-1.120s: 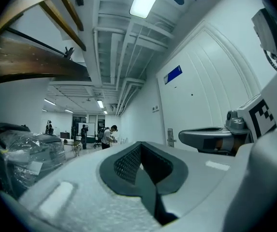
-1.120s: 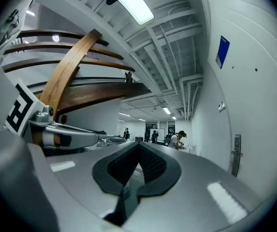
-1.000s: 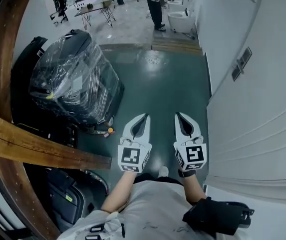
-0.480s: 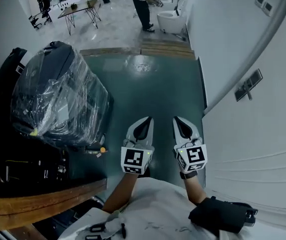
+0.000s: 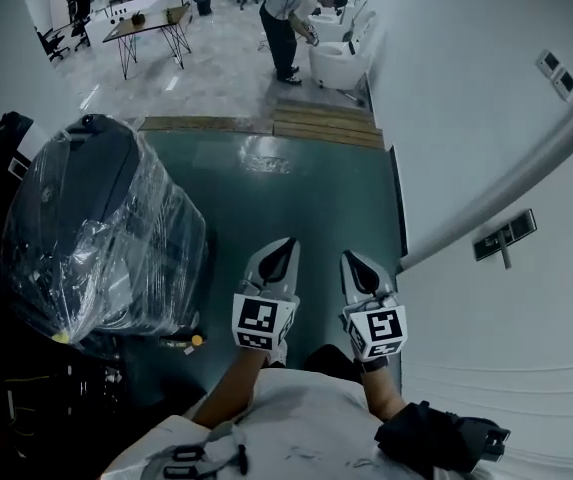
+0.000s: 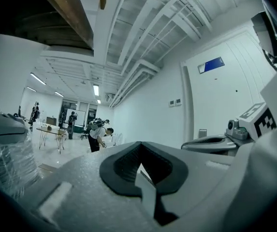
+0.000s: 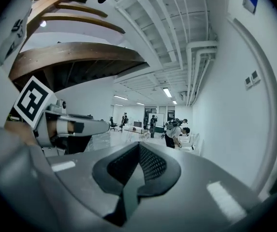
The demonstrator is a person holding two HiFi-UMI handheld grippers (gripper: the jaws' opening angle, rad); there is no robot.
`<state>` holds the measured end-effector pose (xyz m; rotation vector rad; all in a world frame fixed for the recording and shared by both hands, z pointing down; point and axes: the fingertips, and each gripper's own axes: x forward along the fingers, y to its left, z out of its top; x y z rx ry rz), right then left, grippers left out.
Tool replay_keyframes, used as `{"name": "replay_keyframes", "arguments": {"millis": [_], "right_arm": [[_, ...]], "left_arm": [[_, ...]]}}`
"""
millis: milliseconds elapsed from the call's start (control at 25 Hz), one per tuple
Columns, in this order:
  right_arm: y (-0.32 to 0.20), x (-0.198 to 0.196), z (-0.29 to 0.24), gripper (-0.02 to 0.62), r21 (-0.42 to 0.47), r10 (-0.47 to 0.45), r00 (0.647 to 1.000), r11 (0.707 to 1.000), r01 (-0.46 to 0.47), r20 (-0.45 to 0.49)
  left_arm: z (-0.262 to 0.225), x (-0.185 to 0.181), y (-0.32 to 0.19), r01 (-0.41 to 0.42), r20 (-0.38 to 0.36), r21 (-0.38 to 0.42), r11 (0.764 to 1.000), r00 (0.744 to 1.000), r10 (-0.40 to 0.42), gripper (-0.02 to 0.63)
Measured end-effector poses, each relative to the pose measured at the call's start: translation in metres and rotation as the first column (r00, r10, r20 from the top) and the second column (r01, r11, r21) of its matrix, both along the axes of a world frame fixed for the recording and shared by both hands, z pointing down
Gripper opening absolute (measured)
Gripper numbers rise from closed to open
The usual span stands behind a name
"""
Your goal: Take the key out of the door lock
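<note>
A dark lock plate (image 5: 504, 234) sits on the white door (image 5: 506, 348) at the right of the head view. A thin piece sticks out below it, too small to tell as a key. My left gripper (image 5: 279, 253) and right gripper (image 5: 358, 265) are held side by side over the green floor, well to the left of the plate. Both are shut with nothing between the jaws. The left gripper view shows its jaws (image 6: 139, 153) together and the right gripper (image 6: 215, 141) beside it. The right gripper view shows closed jaws (image 7: 138, 151) and the left gripper (image 7: 75, 127).
A large dark object wrapped in clear plastic (image 5: 96, 238) stands at the left. A wooden threshold (image 5: 326, 128) crosses the floor ahead. Beyond it a person (image 5: 291, 18) bends over white fixtures, near a table (image 5: 151, 28). Wall switches (image 5: 556, 73) sit up right.
The head view has swung: the wooden beam at the left has left the picture and the lock plate has slid down the right side. Both grippers stay shut, side by side.
</note>
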<state>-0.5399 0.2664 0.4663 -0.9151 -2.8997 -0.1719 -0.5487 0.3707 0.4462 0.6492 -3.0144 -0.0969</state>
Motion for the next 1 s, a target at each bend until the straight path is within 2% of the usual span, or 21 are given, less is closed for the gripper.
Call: {"name": "replay_keyframes", "arguments": {"millis": [120,280,440,600,680,840,920,1000], "right_arm": [[-0.001,-0.029,0.001,0.006,0.000,0.021,1.000,1.000,-0.021,0.006],[-0.011,-0.074,0.009,0.006,-0.022,0.046,0.999,0.999,-0.046,0.008],[-0.032,-0.139,0.016,0.006,-0.069,0.063,0.998,0.996,-0.064,-0.011],[-0.066,-0.210,-0.016,0.006,-0.100,0.086,0.994,0.992,-0.078,0.071],[-0.091,-0.236,-0.029,0.006,-0.120,0.120,0.988,0.987,-0.109,0.095],[-0.152,-0.271,-0.028,0.006,-0.157,0.228,0.971,0.964,-0.214,0.076],[-0.183,-0.281,-0.018,0.006,-0.175,0.289,0.956,0.945,-0.278,0.045],[-0.219,-0.281,-0.008,0.006,-0.182,0.368,0.930,0.915,-0.359,0.017]], "left_arm": [[0.017,-0.022,-0.009,-0.039,-0.025,0.006,0.999,0.999,0.039,0.003],[0.025,-0.065,-0.028,-0.081,-0.023,-0.007,0.997,0.996,0.081,0.003],[0.032,-0.129,-0.043,-0.094,-0.048,-0.036,0.995,0.995,0.092,0.003],[0.011,-0.202,-0.069,-0.098,-0.024,-0.063,0.993,0.995,0.097,0.003],[0.000,-0.233,-0.094,-0.130,-0.006,-0.080,0.988,0.992,0.130,0.003],[-0.011,-0.268,-0.159,-0.250,0.018,-0.123,0.960,0.967,0.254,0.003],[0.003,-0.281,-0.193,-0.326,-0.024,-0.136,0.936,0.945,0.326,0.003],[0.015,-0.290,-0.232,-0.418,-0.068,-0.132,0.899,0.909,0.412,0.003]]}}
